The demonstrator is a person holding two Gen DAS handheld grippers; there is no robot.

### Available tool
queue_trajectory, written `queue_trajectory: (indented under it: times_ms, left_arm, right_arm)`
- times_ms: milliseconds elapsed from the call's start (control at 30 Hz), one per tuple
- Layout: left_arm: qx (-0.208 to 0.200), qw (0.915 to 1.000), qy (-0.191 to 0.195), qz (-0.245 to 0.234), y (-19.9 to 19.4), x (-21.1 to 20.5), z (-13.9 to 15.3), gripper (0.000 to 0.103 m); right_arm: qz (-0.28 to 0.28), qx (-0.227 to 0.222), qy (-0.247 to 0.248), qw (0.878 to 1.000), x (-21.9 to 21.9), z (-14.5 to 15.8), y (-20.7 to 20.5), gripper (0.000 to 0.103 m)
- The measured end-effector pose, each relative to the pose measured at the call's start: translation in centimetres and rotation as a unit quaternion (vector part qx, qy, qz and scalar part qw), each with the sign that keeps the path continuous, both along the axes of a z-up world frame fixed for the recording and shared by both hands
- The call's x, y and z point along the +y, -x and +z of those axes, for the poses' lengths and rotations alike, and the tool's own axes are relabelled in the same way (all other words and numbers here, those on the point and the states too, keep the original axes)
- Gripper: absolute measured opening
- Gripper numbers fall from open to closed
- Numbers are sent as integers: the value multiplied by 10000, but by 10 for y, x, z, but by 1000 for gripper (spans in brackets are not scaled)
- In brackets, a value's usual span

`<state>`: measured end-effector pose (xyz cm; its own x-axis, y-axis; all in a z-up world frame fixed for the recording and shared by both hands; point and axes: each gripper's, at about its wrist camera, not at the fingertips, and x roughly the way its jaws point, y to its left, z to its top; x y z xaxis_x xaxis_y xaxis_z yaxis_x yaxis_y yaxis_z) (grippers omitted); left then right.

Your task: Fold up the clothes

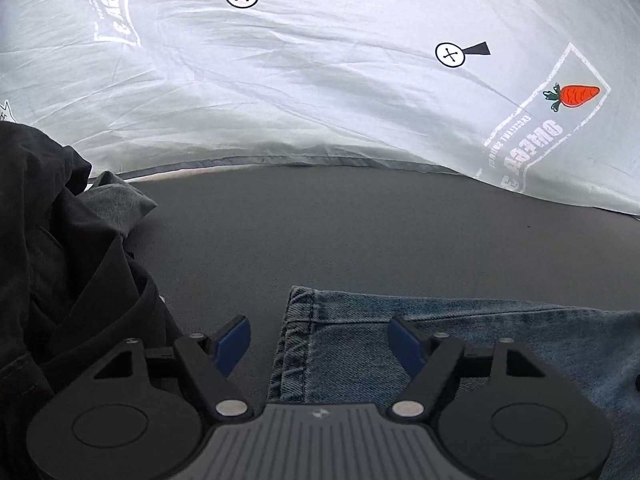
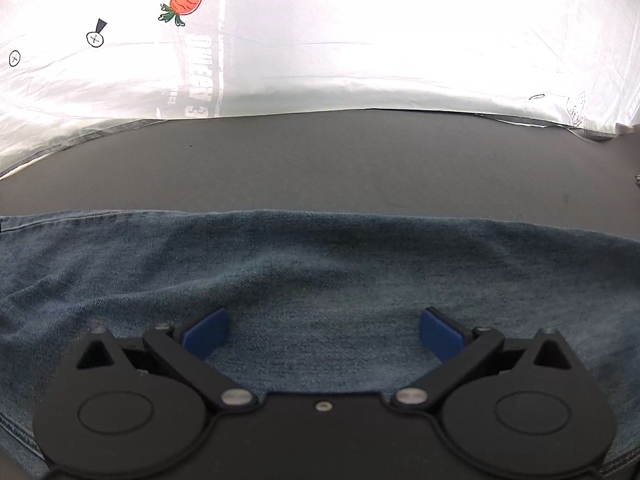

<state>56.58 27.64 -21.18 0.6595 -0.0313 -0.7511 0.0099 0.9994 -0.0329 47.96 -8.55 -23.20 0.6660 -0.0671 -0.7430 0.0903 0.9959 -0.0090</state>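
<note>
Evidently folding has barely begun: the jeans lie flat on the dark table, one hemmed end between the left gripper tips. Both it and the right gripper stand apart, clamping nothing. Black clothes wait, heaped.

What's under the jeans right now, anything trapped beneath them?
Around the jeans only the dark grey table shows. The denim lies fairly flat with shallow wrinkles, but whatever is beneath it is covered.
</note>
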Motion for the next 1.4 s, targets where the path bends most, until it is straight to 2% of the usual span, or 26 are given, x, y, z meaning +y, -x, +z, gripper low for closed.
queue_trajectory:
  times_ms: [133,167,200,233,333,467,600,667,767,867,933,1067,1167,1233,1300,1367,1400]
  left_arm:
    - [157,9998,79,-97,-6,-2,-7,43]
    - [137,9999,-29,-68,-6,-5,-9,38]
    - [88,9998,-189,-21,-5,-8,-10,20]
    - [61,9997,-249,-6,-5,-8,-10,18]
    - [-30,9997,-95,217,-4,-6,-5,17]
    - [-280,9987,-112,401,-8,-6,11,17]
    - [-338,9979,-408,363,-26,-13,10,18]
    - [-187,9975,-622,294,-33,-19,-1,18]
    - [-126,9960,-852,236,-33,-24,-12,21]
    - [-160,9984,-526,138,-25,-20,0,30]
    - [-242,9990,-376,-15,-14,-19,11,43]
    - [-370,9986,-283,-263,16,-23,31,50]
    - [-374,9992,72,-147,41,-21,43,59]
    - [-425,9986,298,30,61,-20,50,71]
    - [-526,9977,374,200,86,-20,57,77]
    - [-500,9973,400,356,113,-23,65,81]
    - [-433,9973,435,399,126,-24,68,84]
  right_arm:
    - [-29,-31,6,10000,1,1,3,103]
    - [-41,-44,8,10000,1,1,3,103]
    - [-62,-78,13,9999,4,-2,2,103]
    - [-78,-124,19,9999,4,-3,3,103]
    - [-139,-323,47,9994,5,-6,11,103]
    - [-223,-238,49,9995,7,-4,12,103]
    - [-290,-110,23,9995,6,-2,12,103]
    - [-303,-138,24,9994,7,-1,16,103]
    - [-304,-186,36,9994,8,-1,19,103]
    - [-309,-276,48,9991,8,-2,23,103]
    - [-305,-378,63,9988,8,-4,27,103]
    - [-353,-463,69,9983,10,-4,28,103]
    - [-322,-489,67,9983,9,-4,29,103]
    - [-319,-502,62,9982,9,-3,30,103]
    - [-332,-510,93,9981,11,-3,31,103]
    - [-366,-361,70,9987,11,-1,27,103]
    - [-356,-132,37,9993,10,3,22,103]
